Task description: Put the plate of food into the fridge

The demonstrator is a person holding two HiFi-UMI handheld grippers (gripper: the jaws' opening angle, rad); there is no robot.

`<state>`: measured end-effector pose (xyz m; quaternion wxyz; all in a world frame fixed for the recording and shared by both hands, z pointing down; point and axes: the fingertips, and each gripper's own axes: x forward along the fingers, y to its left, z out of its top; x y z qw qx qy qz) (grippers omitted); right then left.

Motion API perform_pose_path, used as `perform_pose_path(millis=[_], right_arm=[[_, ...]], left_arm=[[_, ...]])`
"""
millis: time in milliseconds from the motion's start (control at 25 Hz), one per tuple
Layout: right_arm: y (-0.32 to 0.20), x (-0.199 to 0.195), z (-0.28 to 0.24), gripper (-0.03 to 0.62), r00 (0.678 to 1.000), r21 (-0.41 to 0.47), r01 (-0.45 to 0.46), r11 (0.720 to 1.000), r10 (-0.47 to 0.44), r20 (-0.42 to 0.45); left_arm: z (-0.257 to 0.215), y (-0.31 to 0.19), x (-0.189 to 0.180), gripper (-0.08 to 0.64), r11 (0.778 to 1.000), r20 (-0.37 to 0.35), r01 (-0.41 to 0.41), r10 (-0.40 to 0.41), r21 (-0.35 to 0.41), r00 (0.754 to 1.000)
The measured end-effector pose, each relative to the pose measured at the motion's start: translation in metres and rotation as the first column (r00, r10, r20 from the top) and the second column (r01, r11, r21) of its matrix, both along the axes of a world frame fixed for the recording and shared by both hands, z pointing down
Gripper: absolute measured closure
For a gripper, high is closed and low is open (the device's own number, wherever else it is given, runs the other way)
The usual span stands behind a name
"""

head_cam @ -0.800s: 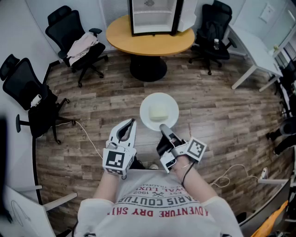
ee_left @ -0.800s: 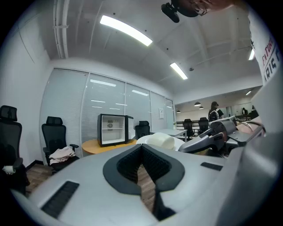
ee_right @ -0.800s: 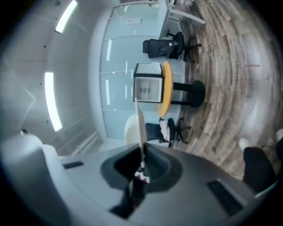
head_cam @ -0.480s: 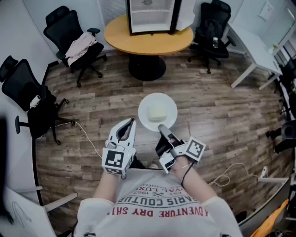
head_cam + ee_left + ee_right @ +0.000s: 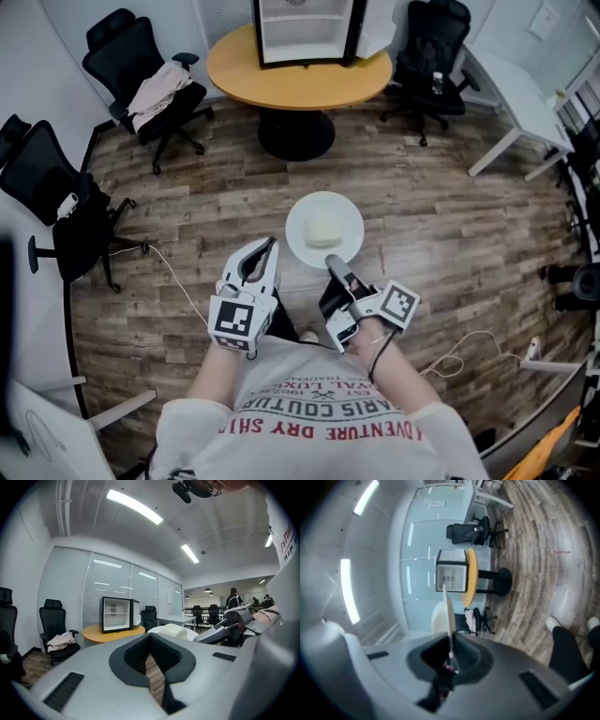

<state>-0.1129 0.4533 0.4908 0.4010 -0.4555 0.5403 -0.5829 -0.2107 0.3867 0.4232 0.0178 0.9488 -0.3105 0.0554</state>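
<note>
A white plate [image 5: 349, 221] carrying a pale block of food [image 5: 322, 230] hangs level above the wood floor in front of me. My right gripper [image 5: 330, 260] is shut on the plate's near rim. In the right gripper view the plate [image 5: 448, 613] runs edge-on out of the closed right gripper [image 5: 450, 654], food [image 5: 438, 618] to its left. My left gripper [image 5: 269, 246] hovers beside the plate, shut and empty; its own view shows the left gripper [image 5: 152, 644] holding nothing. The small fridge [image 5: 304, 32] stands door open on a round yellow table [image 5: 298, 82] ahead.
Black office chairs [image 5: 145, 89] stand left of the table, one draped with cloth; another chair [image 5: 429, 61] is to its right. A white desk [image 5: 520, 103] is at far right. A cable [image 5: 178, 277] trails on the floor at left.
The plate and both grippers keep almost the same pose. The view has drifted a little, so the table and fridge sit slightly higher and further left.
</note>
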Motion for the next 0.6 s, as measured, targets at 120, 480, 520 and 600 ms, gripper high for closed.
perform_pose_path(millis=[120,480,520,600], right_arm=[[-0.012,0.004,0.006,0.554,1.000,0.001,-0.014,1.000,0.014,-0.004],[-0.128,0.044,-0.004,0.554,0.997,-0.004,-0.077,0.997,0.077,-0.027],[-0.143,0.048,-0.005,0.554,0.996,-0.001,-0.085,0.996,0.085,-0.029],[-0.174,0.052,-0.006,0.554,0.995,0.002,-0.100,0.995,0.100,-0.028]], left_arm=[[0.004,-0.013,0.003,0.531,1.000,-0.016,-0.014,0.014,-0.011,1.000],[-0.012,-0.136,0.047,0.531,0.996,-0.063,-0.091,0.090,-0.012,0.994],[-0.014,-0.151,0.051,0.531,0.995,-0.060,-0.099,0.099,-0.004,0.993],[-0.018,-0.182,0.057,0.531,0.994,-0.055,-0.111,0.111,0.005,0.992]])
